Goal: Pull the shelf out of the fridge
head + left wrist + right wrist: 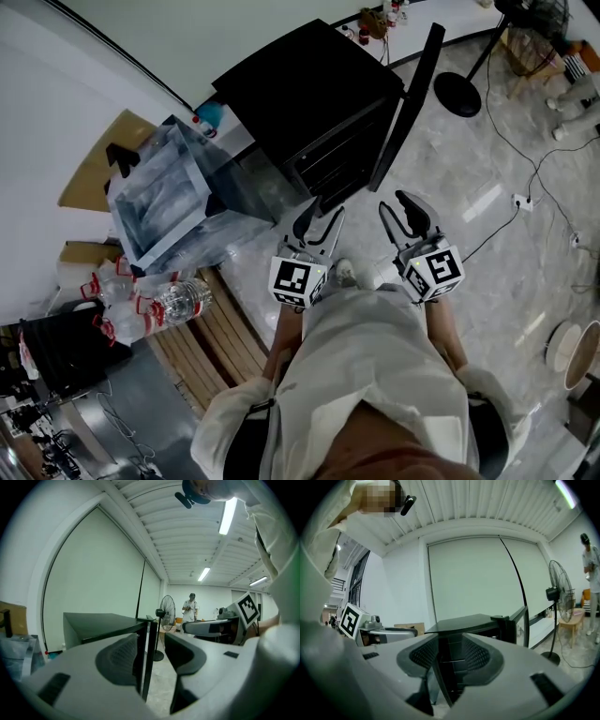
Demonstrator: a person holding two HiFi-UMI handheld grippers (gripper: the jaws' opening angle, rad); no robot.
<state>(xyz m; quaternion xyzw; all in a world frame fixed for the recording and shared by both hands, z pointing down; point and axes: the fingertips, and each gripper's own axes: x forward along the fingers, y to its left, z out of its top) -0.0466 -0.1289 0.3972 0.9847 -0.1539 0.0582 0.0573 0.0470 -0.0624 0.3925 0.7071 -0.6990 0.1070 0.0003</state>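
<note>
Left gripper [321,217] and right gripper [397,208], both narrowly parted and empty, face the black boxy fridge [300,89] at twelve o'clock. The right gripper view looks in at its dark shelf [451,662], still inside. The left gripper view shows only the open door's edge [150,653].

A glossy grey marbled floor [487,187] is reflecting the light, with a white power strip [521,201] lying on it. A white wall [187,37] is running along the far side, and a wide pale blind [473,578] is hanging over it. A black pedestal fan [167,613] is standing near a wooden stool [573,619]. Strip lights [228,515] are glowing on the slatted ceiling [187,541]. Wooden slats [211,337] are lying beside packed water bottles [178,298].
</note>
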